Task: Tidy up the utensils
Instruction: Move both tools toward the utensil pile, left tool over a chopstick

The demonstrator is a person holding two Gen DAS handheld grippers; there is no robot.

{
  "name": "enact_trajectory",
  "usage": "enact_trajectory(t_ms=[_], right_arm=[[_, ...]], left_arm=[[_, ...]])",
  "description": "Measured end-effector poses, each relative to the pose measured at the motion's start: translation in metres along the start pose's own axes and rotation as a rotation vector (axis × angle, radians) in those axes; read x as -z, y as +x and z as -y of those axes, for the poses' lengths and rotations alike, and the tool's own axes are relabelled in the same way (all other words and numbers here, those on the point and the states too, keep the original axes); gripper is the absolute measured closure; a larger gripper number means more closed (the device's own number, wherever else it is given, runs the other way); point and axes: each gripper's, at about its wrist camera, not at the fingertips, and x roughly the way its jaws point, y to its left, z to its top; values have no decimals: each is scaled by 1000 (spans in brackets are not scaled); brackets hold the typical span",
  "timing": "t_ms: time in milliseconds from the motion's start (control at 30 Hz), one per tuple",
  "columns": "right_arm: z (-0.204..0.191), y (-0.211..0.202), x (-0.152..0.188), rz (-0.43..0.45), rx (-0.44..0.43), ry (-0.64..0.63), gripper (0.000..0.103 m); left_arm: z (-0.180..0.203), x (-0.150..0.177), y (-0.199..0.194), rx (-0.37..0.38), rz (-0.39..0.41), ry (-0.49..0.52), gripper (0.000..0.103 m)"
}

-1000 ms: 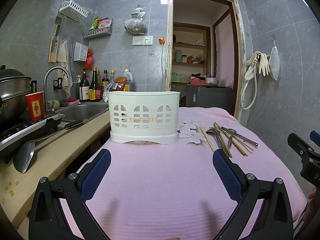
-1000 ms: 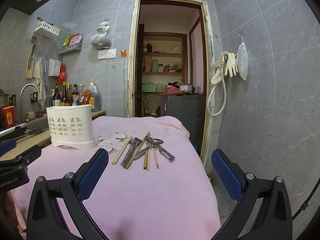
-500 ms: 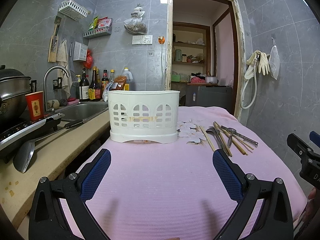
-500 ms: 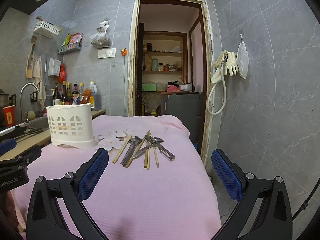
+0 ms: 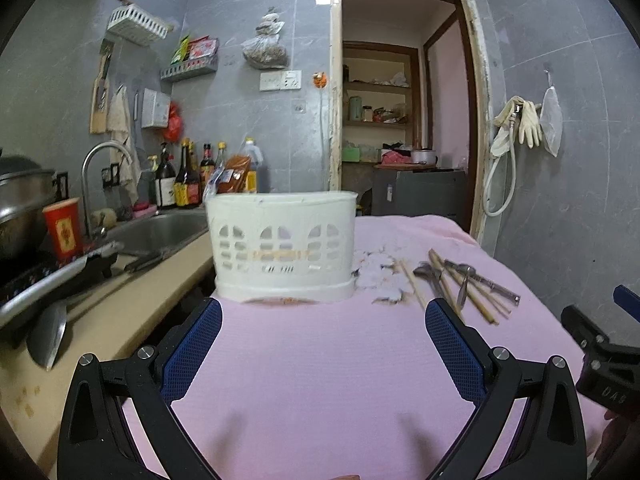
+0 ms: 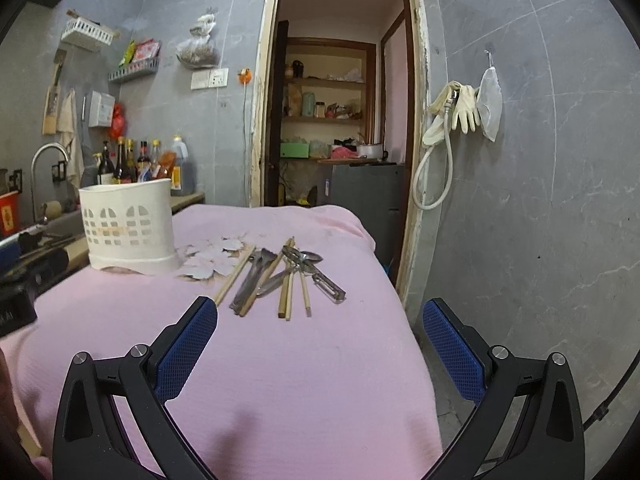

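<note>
- Both views have crept nearer the table than a second ago: the holder [image 5: 282, 246] and the utensils [image 5: 464, 280] sit a little lower and larger, slightly smeared in the left view.
- Left view: left gripper [image 5: 322, 344] hangs over the pink cloth [image 5: 320, 360], jaws spread wide, nothing between them. It faces the white holder squarely; the utensils lie to its right, near the holder but apart from it.
- Right view: right gripper [image 6: 320, 344] is likewise wide open and empty, aimed at the pile of chopsticks [image 6: 236, 274], spoons and a peeler [image 6: 328, 282].
- To pick well, I'd judge it should single out one outer piece, close across its shaft, and avoid dragging its neighbours.
- Pieces overlap, so their count is unclear; the holder's inside is hidden.
</note>
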Motion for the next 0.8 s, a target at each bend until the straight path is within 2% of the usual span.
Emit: enact_trajectory(t_ms=[500, 800], right_arm=[[17, 36, -43, 14, 1, -102, 0], [42, 82, -70, -44, -82, -114, 0]], left_arm=[[22, -46, 53, 111, -66, 54, 3], [33, -57, 109, 227, -203, 103, 4]])
